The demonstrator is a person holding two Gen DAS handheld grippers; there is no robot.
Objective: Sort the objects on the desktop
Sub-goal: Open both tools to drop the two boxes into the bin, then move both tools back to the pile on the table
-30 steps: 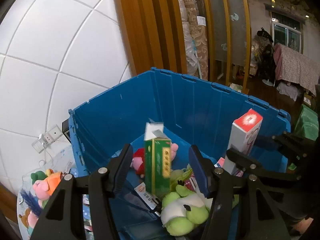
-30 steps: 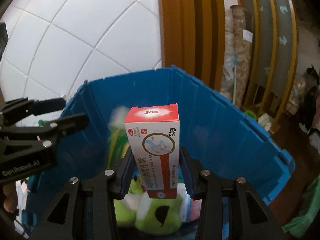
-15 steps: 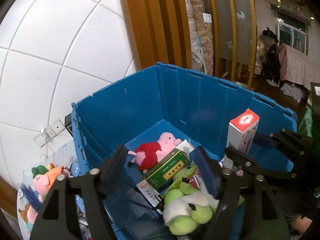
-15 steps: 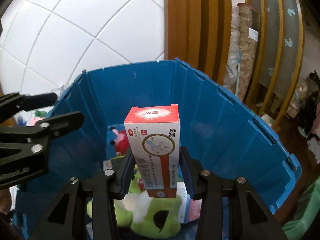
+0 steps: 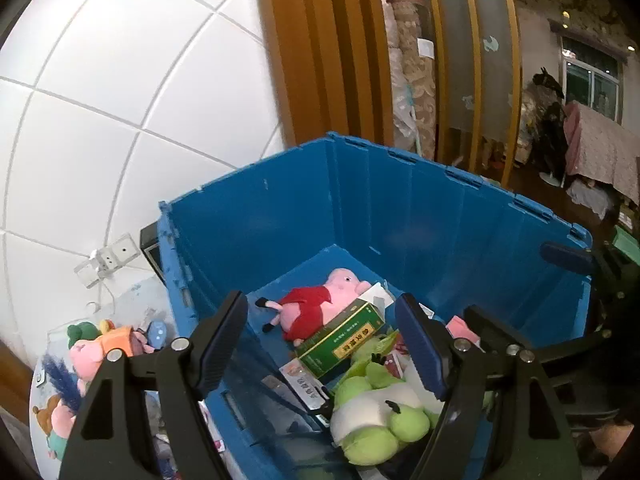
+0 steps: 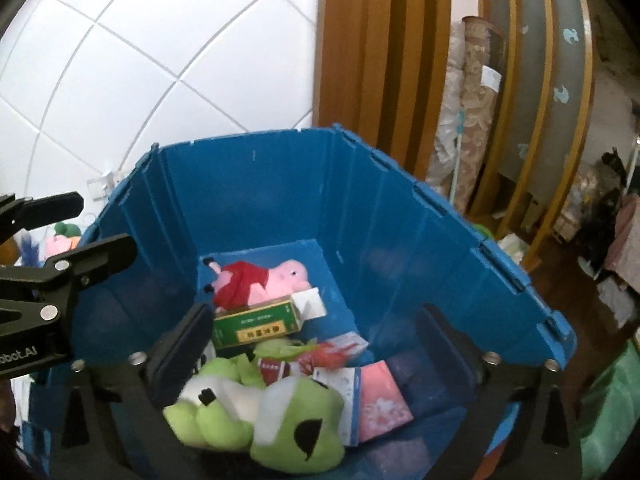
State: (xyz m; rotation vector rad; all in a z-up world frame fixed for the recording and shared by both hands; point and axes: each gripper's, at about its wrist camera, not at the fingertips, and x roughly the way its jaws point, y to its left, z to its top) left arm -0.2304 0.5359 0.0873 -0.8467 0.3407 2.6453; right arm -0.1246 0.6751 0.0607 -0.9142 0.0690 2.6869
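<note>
- Left wrist view: the left hand-held gripper [image 5: 320,348] hangs over a blue bin [image 5: 400,208], its jaws opening wide with nothing pinched between them.
- Just below and ahead of it, a green box [image 5: 342,338] lies tilted against a pink pig toy [image 5: 316,308] on the bin floor.
- A green frog toy [image 5: 376,416] lies under its right finger.
- Right wrist view: the right hand-held gripper [image 6: 316,352] is also opening wide, gripping nothing.
- Beneath it, inside the bin, lie the frog toy, a pink packet [image 6: 380,400] and a red-and-white box [image 6: 340,346].
- More soft toys [image 5: 92,356] sit outside the bin, to the left gripper's left.
</note>
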